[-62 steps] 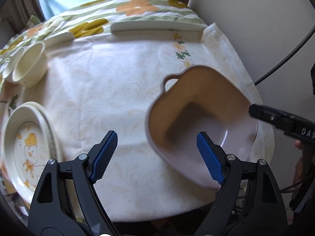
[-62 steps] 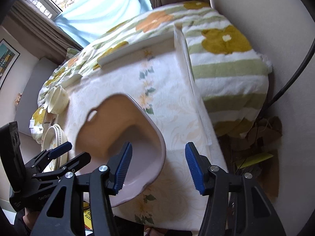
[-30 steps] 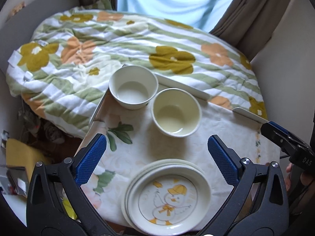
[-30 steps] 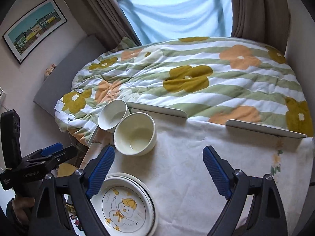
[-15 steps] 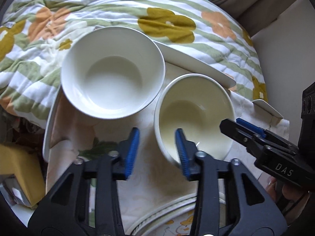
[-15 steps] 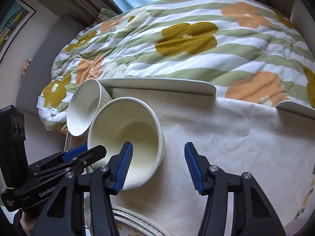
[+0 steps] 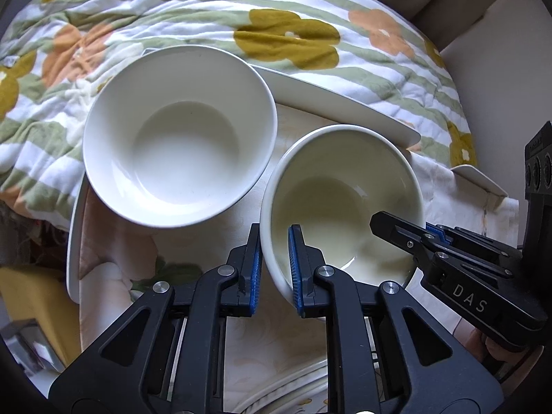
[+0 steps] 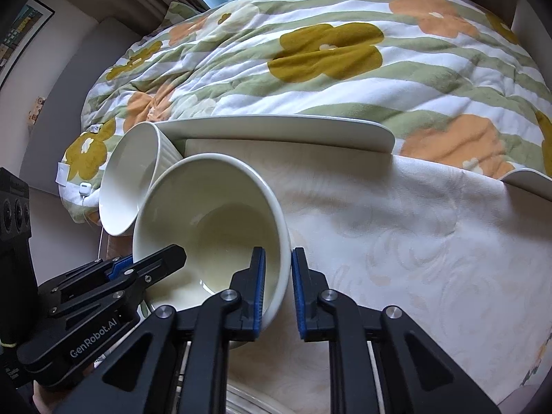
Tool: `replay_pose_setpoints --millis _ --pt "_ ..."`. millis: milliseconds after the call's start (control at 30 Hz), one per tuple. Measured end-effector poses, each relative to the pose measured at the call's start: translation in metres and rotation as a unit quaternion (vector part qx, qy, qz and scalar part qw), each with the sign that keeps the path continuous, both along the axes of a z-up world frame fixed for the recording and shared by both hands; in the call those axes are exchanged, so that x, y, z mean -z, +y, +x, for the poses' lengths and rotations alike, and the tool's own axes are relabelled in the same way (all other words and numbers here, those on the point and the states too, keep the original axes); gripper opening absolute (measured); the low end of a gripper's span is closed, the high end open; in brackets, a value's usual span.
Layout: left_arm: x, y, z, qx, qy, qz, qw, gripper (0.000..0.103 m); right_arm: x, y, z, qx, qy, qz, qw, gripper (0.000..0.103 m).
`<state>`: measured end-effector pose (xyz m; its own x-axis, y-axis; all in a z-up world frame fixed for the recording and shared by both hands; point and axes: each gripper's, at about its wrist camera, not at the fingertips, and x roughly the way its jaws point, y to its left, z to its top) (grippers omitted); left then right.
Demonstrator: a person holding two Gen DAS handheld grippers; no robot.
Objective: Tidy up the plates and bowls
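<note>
A cream bowl stands on the cloth-covered table beside a white bowl. My left gripper is closing on the cream bowl's left rim, one pad outside the wall and one inside, both pressing. On the opposite rim my right gripper is closing the same way, gripping the cream bowl. Each gripper shows in the other's view: the right gripper and the left gripper. The white bowl touches the cream one on its far left.
A stack of plates peeks in at the bottom edge, just below the grippers. The table's white raised rim runs behind the bowls. Beyond it lies a flowered quilt. Bare tablecloth stretches to the right.
Both grippers have come down from above the table onto the cream bowl. Their jaws went from wide open to pinched on its opposite rims.
</note>
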<state>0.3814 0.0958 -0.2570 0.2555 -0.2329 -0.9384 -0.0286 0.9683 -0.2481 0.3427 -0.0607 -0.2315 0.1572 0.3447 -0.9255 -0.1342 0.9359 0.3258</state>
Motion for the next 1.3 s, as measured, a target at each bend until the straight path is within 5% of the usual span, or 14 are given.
replay_pose_setpoints --millis 433,867,1300 --pt "-0.052 -0.025 -0.019 0.02 -0.041 0.014 0.9989 0.013 -0.045 -0.024 -0.02 0.009 -0.034 0.009 0.999 0.014" --pt "-0.129 -0.147 -0.099 0.074 -0.094 0.0 0.9928 0.013 -0.125 -0.139 -0.11 0.043 -0.096 0.009 0.994 0.014" --pt "-0.114 -0.284 -0.184 0.123 -0.069 -0.029 0.9896 0.013 -0.122 -0.27 -0.201 0.071 -0.08 -0.021 0.994 0.014"
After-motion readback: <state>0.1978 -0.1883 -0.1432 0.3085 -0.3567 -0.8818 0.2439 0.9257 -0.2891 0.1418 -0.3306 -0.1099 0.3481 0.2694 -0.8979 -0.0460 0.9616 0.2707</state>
